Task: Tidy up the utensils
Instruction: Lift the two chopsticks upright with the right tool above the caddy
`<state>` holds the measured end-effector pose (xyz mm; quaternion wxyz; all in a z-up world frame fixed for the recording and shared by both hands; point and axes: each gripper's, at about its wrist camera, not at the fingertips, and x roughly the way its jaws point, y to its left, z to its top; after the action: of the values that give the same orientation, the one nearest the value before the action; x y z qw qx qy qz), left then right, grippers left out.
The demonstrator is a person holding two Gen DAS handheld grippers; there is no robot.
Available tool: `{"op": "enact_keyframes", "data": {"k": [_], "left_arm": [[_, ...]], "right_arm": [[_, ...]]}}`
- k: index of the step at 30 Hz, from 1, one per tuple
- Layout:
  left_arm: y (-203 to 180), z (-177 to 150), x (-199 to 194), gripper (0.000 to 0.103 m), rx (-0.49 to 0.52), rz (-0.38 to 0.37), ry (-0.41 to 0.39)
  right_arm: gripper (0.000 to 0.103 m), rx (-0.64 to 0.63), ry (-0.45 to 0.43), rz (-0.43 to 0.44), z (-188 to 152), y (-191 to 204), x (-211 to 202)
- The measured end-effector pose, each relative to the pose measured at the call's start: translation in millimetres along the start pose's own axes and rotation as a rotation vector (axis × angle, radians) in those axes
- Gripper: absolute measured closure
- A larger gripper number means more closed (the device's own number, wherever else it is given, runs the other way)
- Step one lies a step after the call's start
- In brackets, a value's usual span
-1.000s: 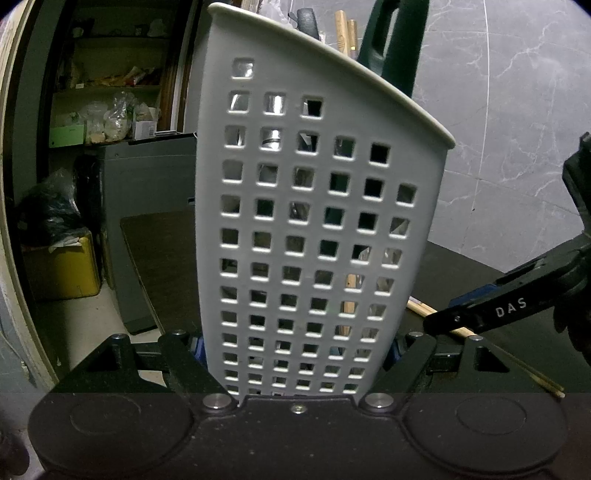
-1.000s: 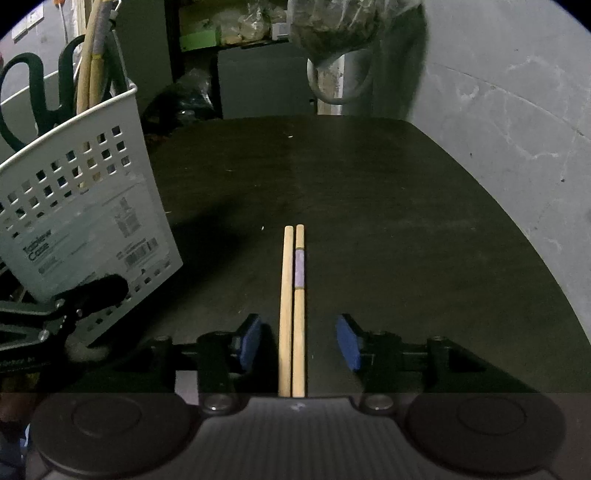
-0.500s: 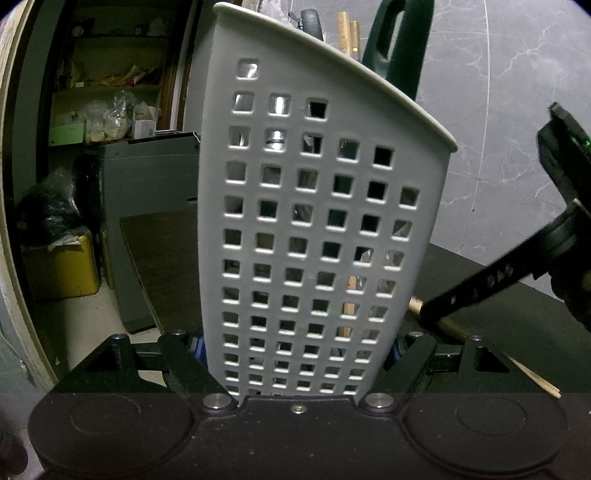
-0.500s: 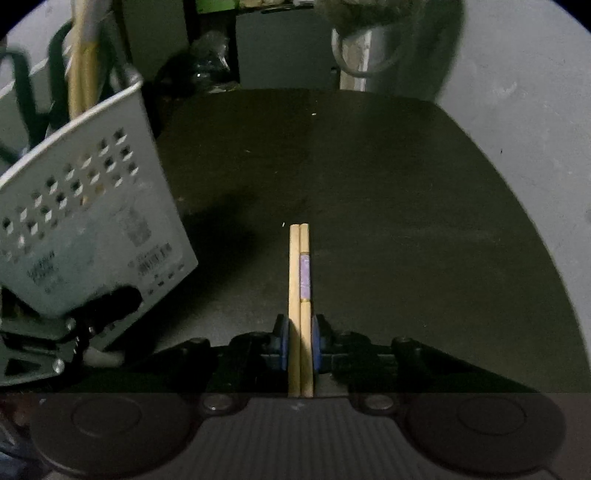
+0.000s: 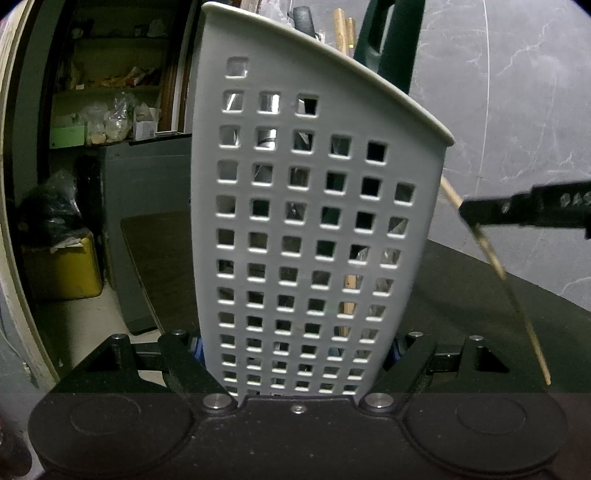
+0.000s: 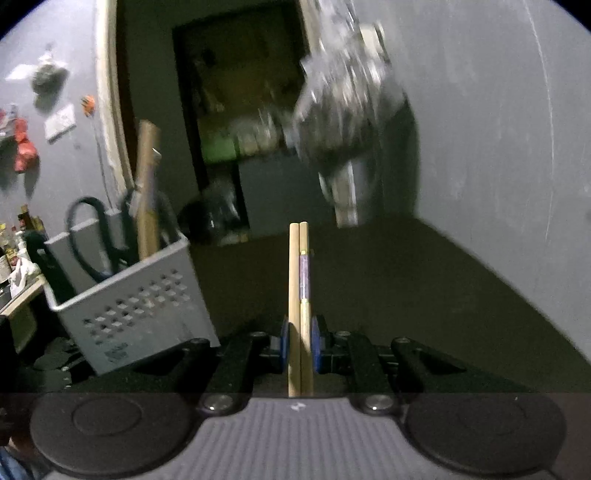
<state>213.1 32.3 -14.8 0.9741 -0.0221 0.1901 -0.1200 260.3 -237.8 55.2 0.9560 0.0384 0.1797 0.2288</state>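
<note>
A white perforated utensil basket (image 5: 314,206) fills the left wrist view, and my left gripper (image 5: 295,350) is shut on its lower part. Scissors with dark green handles (image 5: 391,40) and wooden sticks (image 5: 341,26) stand in it. The same basket (image 6: 136,291) shows at the left of the right wrist view. My right gripper (image 6: 300,343) is shut on a pair of wooden chopsticks (image 6: 298,280), held off the dark table (image 6: 406,288) and pointing forward. In the left wrist view the chopsticks (image 5: 491,258) slant steeply beside the basket, with a right gripper finger (image 5: 524,212) across them.
A grey marbled wall (image 5: 517,92) stands behind the table. Shelves with bags (image 5: 110,118) and a yellow box (image 5: 62,266) are at the far left. A blurred metallic object (image 6: 343,110) hangs beyond the table in the right wrist view.
My right gripper closed on the chopsticks, lifted them off the table and tilted upward. The left gripper and basket have not moved.
</note>
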Motion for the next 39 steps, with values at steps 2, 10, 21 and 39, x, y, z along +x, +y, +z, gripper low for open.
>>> {"op": "enact_keyframes", "data": {"k": [2, 10, 21, 39], "left_arm": [[-1, 0, 0, 0.022, 0.001, 0.001, 0.000], [-2, 0, -1, 0.022, -0.001, 0.000, 0.000], [-3, 0, -1, 0.022, -0.001, -0.001, 0.001], [-2, 0, -1, 0.022, -0.001, -0.001, 0.000]], "right_arm": [[0.089, -0.012, -0.045, 0.008, 1, 4, -6], [0.089, 0.011, -0.168, 0.059, 20, 10, -17], [0.089, 0.042, -0.325, 0.183, 48, 21, -33], [0.088, 0.056, -0.447, 0.295, 84, 50, -24]]}}
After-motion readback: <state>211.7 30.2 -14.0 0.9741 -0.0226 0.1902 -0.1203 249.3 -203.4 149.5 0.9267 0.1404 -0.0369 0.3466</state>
